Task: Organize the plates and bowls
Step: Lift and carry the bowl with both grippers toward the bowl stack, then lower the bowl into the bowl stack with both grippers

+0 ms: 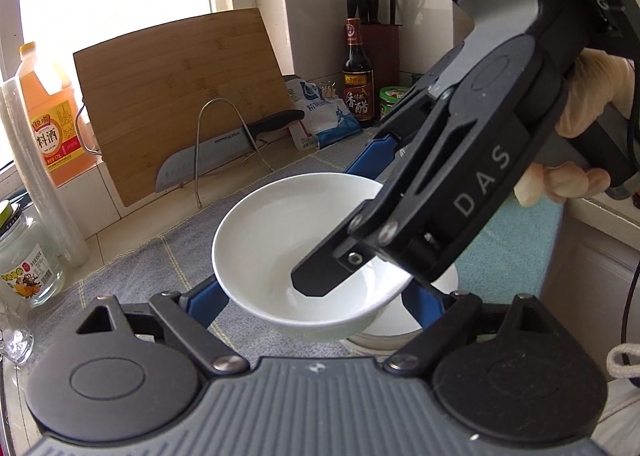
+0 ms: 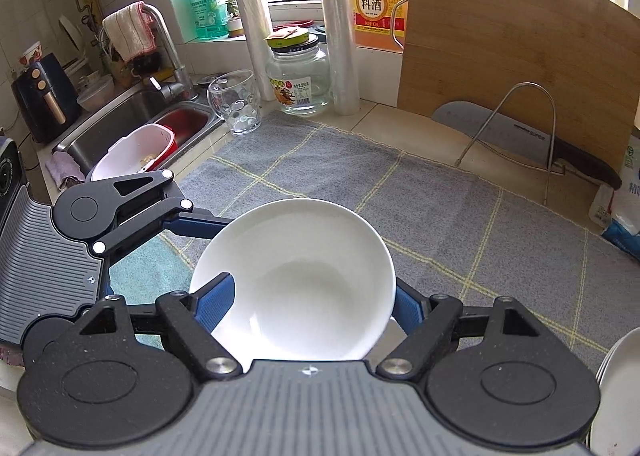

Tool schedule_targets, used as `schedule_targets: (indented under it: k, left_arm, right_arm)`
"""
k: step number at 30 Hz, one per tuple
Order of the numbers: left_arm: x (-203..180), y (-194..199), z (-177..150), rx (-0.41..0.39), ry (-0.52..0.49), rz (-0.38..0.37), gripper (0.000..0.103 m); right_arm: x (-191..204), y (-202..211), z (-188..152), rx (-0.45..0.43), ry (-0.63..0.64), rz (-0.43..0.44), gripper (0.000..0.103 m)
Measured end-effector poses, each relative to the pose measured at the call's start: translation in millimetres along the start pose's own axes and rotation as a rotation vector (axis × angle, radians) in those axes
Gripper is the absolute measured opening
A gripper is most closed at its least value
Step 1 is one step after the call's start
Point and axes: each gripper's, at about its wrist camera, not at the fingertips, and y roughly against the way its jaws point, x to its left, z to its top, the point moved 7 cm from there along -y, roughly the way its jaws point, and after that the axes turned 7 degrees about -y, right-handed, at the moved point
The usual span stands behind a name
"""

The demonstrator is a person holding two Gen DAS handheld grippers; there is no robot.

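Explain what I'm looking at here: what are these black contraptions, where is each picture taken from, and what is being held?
There is no robot. A person holds a hand-held two-finger gripper in each hand; one hand shows in the left view. Each picture comes from a wide-angle camera on one gripper, looking along its blue-padded fingers.

The left gripper has its fingers on either side of a white bowl, raised above a grey checked cloth, and seems to carry it. The right gripper has one finger inside the bowl and one outside; whether it grips is unclear.

Around it are a cutting board, a knife, a glass jar, a glass cup and stacked white plates.
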Motion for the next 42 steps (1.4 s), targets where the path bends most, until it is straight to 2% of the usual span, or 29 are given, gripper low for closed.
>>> schedule_targets:
  k: [11, 23, 42]
  left_arm:
    - [-24.3, -24.1, 6.5, 0.018, -0.01, -0.092, 0.092]
    - [-30.4, -31.5, 0.6, 0.056, 0.015, -0.118, 0.092]
    - [-28.1, -43.3, -0.6, 0.089, 0.056, -0.164, 0.093]
  right_arm:
    - [-27.4, 10.4, -27.1, 0.021, -0.071, -0.054, 0.086]
    - [-37.2, 3.6, -40.1, 0.045, -0.099, -0.036, 0.086]
    - [-45.4, -6.5, -45.2, 0.07, -0.089, -0.054, 0.086]
